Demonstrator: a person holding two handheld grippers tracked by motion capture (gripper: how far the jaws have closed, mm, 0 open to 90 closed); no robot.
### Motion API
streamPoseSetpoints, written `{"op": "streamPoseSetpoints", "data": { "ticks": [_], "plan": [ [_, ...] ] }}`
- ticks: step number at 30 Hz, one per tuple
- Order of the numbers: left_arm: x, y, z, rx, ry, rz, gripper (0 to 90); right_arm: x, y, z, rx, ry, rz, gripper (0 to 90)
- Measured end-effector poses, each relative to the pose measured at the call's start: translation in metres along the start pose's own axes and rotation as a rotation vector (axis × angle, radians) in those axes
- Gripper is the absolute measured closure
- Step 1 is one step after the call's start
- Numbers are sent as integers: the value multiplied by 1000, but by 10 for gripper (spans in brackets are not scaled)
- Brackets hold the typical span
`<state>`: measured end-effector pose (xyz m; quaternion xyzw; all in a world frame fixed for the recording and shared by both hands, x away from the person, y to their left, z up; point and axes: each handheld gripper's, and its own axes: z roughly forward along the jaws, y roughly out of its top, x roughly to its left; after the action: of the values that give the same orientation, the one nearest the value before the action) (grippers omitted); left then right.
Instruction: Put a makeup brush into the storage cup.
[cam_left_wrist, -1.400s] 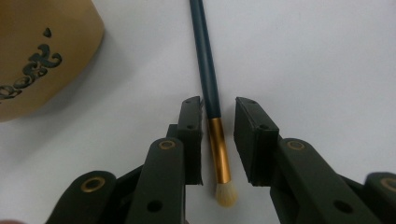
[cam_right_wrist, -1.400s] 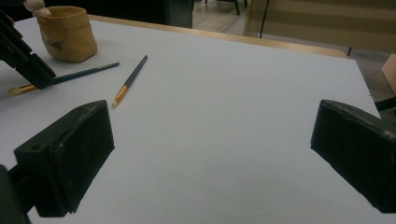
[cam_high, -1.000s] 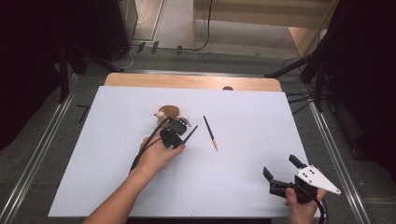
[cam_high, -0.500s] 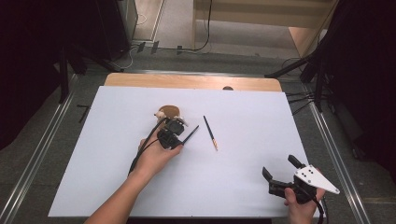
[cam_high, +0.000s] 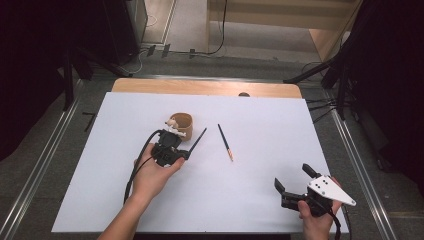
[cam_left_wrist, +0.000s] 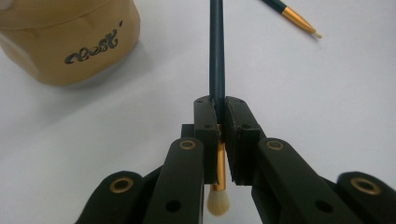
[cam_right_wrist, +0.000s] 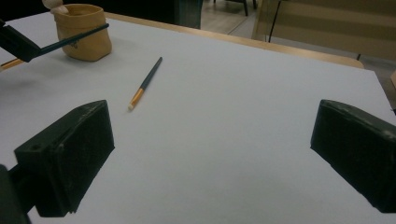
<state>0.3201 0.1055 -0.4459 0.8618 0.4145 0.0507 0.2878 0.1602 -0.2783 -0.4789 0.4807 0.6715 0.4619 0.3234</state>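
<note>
My left gripper (cam_high: 186, 153) (cam_left_wrist: 219, 105) is shut on a dark-handled brush (cam_high: 197, 140) (cam_left_wrist: 216, 51), clamping it just above the gold ferrule. The white bristles hang back toward the hand and the handle points away. The brush is held off the white table (cam_high: 260, 125), its handle tip close to a tan cup (cam_high: 183, 123) (cam_left_wrist: 70, 42) (cam_right_wrist: 84, 32). A second brush (cam_high: 225, 142) (cam_right_wrist: 145, 83) lies flat to the right of the cup. My right gripper (cam_high: 294, 178) (cam_right_wrist: 212, 140) is open and holds nothing, near the front right edge.
A pale rounded object (cam_high: 172, 122) sits at the cup's rim. The table's wooden strip (cam_high: 205, 86) runs along the far edge, with dark stands and cables beyond it. Metal rails flank both sides.
My left gripper has drawn the held brush a little to the left and toward the person. The right gripper and the loose brush have stayed put.
</note>
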Motion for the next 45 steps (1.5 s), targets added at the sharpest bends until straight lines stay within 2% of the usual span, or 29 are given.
{"op": "streamPoseSetpoints", "data": {
  "ticks": [5,6,7,8,10,12,13,14,15,17,20,21,23,24,27,31,33,34,36,37,40,43,45],
  "plan": [
    [-1,-11,-11,-74,-19,-13,852,5,8,5,-3,33,30,0],
    [-1,-11,-11,-74,-19,-13,852,5,10,6,-6,41,36,0],
    [-1,-17,-16,-114,-28,-29,852,7,13,7,-6,43,43,0],
    [-1,-17,-16,-114,-28,-29,852,9,15,8,-7,40,35,2],
    [-1,-23,-22,-165,-49,-41,852,13,21,11,-3,50,29,6],
    [-1,-25,-23,-174,-52,-41,852,19,26,14,-2,53,17,9],
    [-2,-28,-26,-202,-62,-39,851,23,30,17,-4,61,8,9],
    [-2,-28,-26,-202,-62,-39,852,23,30,17,-4,61,8,9],
    [-4,-29,-28,-218,-66,-35,852,29,36,22,0,67,-1,11],
    [-6,-33,-33,-263,-85,-34,852,34,41,27,-9,84,4,11],
    [-6,-34,-37,-295,-94,-32,852,40,48,32,-18,100,1,12],
    [-7,-35,-40,-320,-122,-33,852,47,57,37,-29,118,-2,13],
    [-8,-36,-41,-323,-134,-30,852,49,59,39,-33,125,-2,14],
    [-9,-36,-42,-335,-137,-28,852,56,68,44,-43,144,-11,17],
    [-10,-38,-43,-370,-156,-33,852,66,77,52,-46,166,-12,37],
    [-16,-39,-42,-407,-168,-21,852,80,85,63,-47,180,-21,49],
    [-18,-40,-42,-412,-167,-12,852,85,88,68,-48,195,-10,60],
    [-20,-42,-41,-427,-179,-8,852,85,88,68,-48,195,-10,60],
    [-22,-44,-40,-448,-206,-1,852,91,91,72,-50,225,21,94],
    [-25,-45,-38,-460,-216,2,852,95,91,74,-54,245,47,141],
    [-29,-45,-37,-474,-217,15,852,102,91,78,-17,272,91,143],
    [-37,-47,-34,-495,-219,35,852,107,91,77,-23,292,116,165],
    [-41,-49,-32,-497,-217,48,852,109,92,74,-30,307,153,185]
  ]
}}
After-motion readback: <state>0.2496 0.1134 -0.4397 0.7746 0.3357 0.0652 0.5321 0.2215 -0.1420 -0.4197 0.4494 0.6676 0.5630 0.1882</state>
